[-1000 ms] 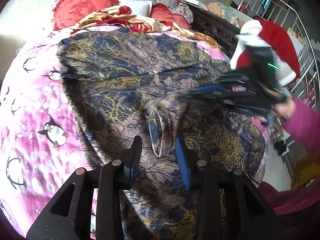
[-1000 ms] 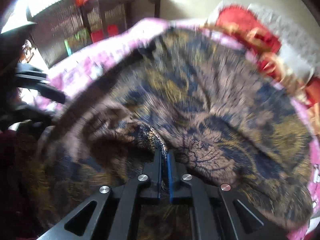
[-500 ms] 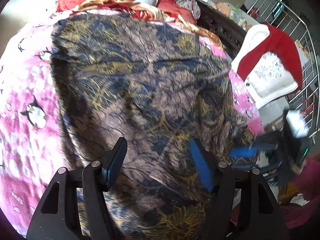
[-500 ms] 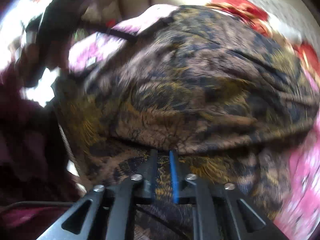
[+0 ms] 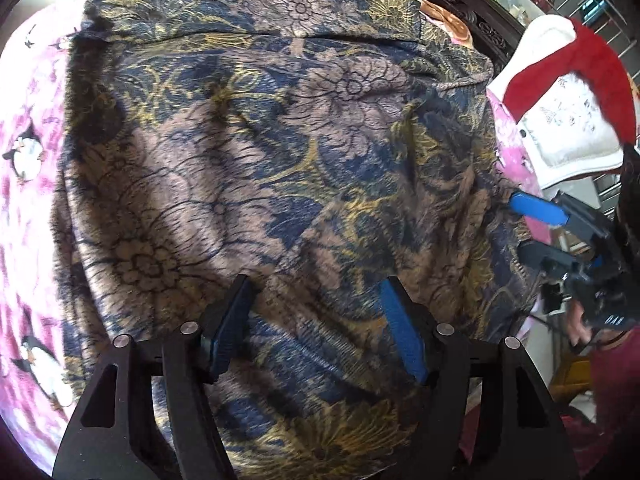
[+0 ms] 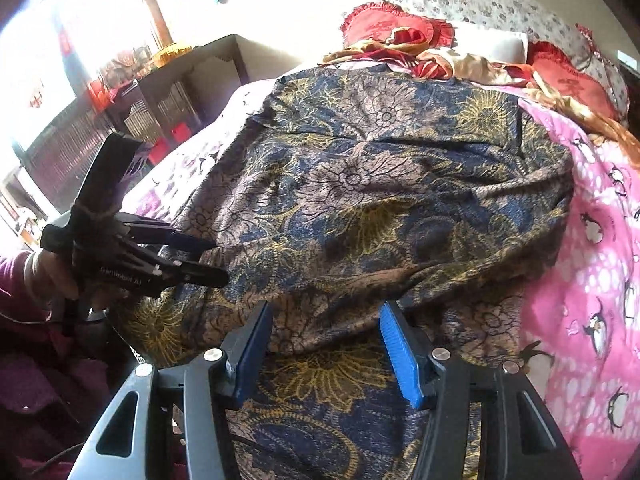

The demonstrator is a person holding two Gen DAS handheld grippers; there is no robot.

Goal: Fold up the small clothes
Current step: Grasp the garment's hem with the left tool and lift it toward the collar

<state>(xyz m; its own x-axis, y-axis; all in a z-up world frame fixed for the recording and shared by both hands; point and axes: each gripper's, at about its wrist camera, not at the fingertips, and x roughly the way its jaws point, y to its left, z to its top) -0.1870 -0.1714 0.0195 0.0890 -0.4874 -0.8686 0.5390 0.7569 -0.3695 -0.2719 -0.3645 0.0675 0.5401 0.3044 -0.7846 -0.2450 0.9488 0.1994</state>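
A dark blue, brown and gold floral garment [image 5: 256,152] lies spread over the pink penguin bedspread [image 5: 28,128], with a fold line across its far part; it also shows in the right wrist view [image 6: 380,200]. My left gripper [image 5: 316,292] is open and empty, just above the garment's near part. My right gripper [image 6: 326,316] is open and empty over the garment's near edge. In the left wrist view the right gripper [image 5: 532,228] shows at the garment's right edge. In the right wrist view the left gripper [image 6: 204,258] shows at the garment's left edge.
Red cushions and crumpled red-gold cloth [image 6: 420,46] lie at the bed's head. A white and red padded item [image 5: 568,92] hangs on a metal rack right of the bed. A dark shelf unit [image 6: 160,92] stands beyond the bed's far side.
My right gripper has let go of the garment and opened. My left gripper has opened wider. The raised fold of cloth has dropped and the garment lies flatter.
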